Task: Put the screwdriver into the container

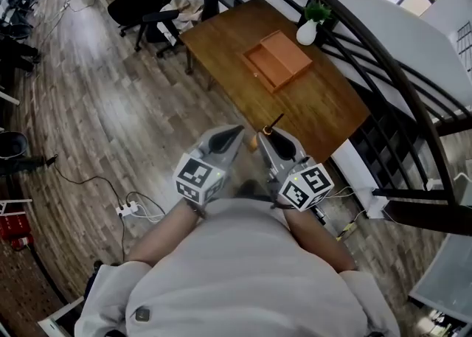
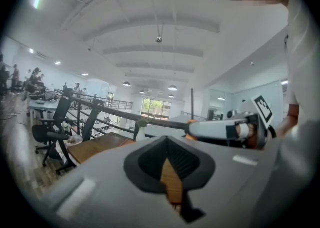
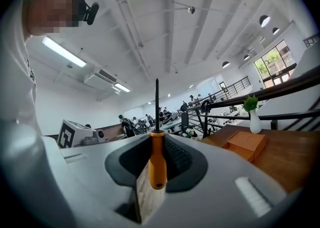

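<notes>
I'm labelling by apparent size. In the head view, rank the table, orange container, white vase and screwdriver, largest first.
1. Table.
2. Orange container.
3–4. White vase and screwdriver look alike in size; the screwdriver, partly hidden in the right gripper, is nearer the camera, so I won't rank them.

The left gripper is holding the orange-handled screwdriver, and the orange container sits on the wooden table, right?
Wrong gripper: the right gripper holds the screwdriver, as the right gripper view shows. The container does sit on the table.
</notes>
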